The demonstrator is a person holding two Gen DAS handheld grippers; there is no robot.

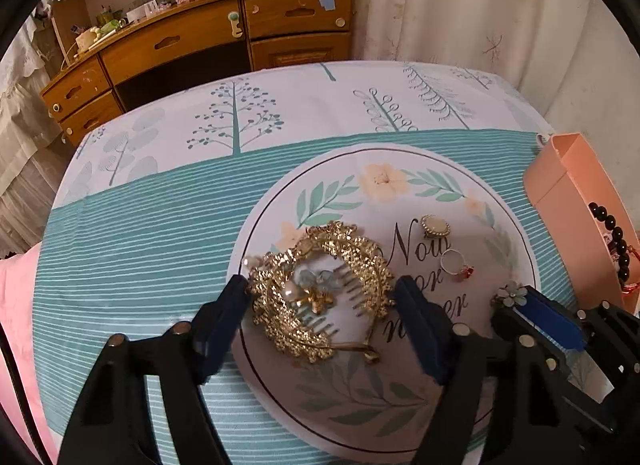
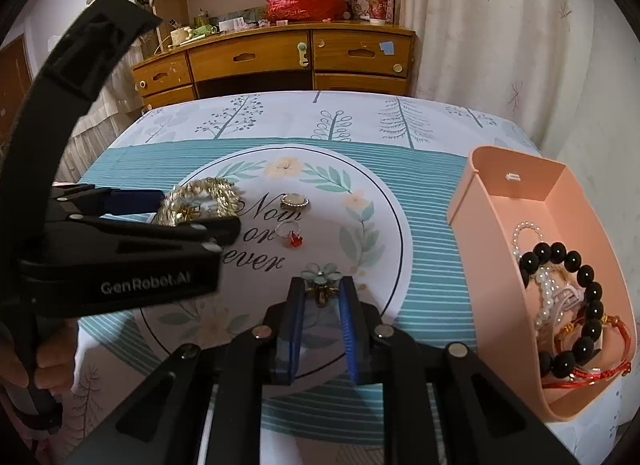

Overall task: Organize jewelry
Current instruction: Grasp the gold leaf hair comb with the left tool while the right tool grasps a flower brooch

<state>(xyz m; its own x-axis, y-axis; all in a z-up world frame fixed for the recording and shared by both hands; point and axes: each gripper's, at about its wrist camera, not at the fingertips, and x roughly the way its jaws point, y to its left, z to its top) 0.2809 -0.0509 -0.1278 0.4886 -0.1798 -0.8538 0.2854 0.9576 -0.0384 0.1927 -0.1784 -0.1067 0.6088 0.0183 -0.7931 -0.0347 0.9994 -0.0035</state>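
On round floral mat: gold hair comb, long axis ten-to-four, between wide-open left gripper jaws, unheld. At three o'clock, flower brooch pinched by nearly closed right gripper; pink tray beyond.

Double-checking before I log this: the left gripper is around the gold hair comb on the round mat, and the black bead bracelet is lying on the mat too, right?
Not quite. The black bead bracelet lies inside the pink box, not on the mat, as the right wrist view shows. The left gripper does straddle the gold hair comb on the round mat.
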